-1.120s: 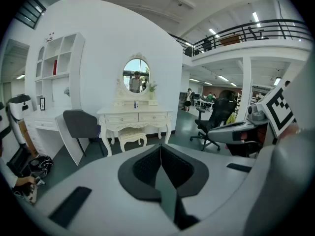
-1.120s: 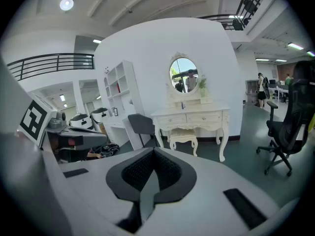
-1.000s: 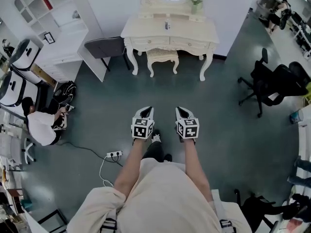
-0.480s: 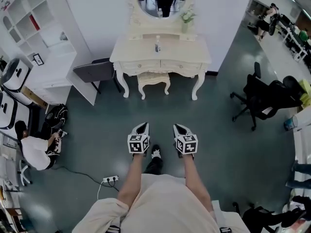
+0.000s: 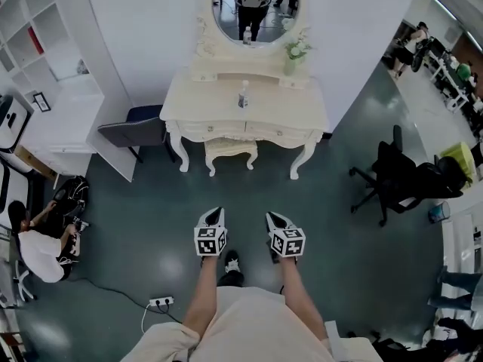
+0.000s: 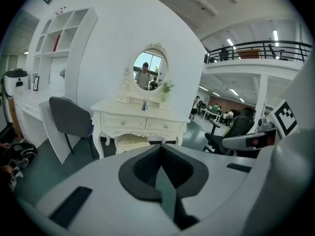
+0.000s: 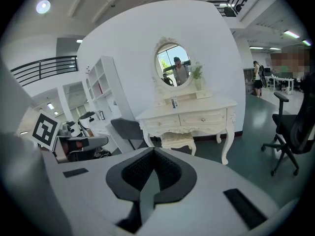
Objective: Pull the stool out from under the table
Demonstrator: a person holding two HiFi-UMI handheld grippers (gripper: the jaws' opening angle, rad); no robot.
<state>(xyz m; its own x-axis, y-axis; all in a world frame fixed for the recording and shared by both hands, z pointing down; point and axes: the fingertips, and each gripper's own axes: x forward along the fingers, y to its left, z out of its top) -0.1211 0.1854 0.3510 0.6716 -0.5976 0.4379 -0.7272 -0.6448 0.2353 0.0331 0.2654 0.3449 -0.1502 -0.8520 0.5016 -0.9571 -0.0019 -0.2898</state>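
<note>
1. Plainly, the stool point(image 5: 230, 151) sat tucked under the table point(image 5: 204, 105), between its two front legs, with the cushioned seat showing just below the drawers at the front edge.
2. Well short of it, over bare floor, the left gripper point(image 5: 215, 216) pointed toward the table. Its jaws were pressed together with nothing between them, as its own view showed.
3. Just beside it, the right gripper point(image 5: 274, 220) aimed the same way. Its jaws were likewise closed on nothing, and it was clear of the stool.
4. Both grippers were held out on the person's bare forearms, with a shoe point(image 5: 232, 262) on the floor between them.
5. On the table top, a small bottle point(image 5: 243, 95) stood upright near the middle, and a potted plant point(image 5: 296, 51) stood at the back right corner.
6. An oval mirror point(image 5: 255, 6) rose from the table's back edge against the white wall.
7. A grey chair point(image 5: 132, 133) stood just beside the table's left end, next to a white shelf unit point(image 5: 45, 36).
8. A black office chair point(image 5: 400, 178) stood well apart on the right.
9. At the far left, a person point(image 5: 36, 249) sat on the floor, and a power strip point(image 5: 160, 302) lay nearby.
</note>
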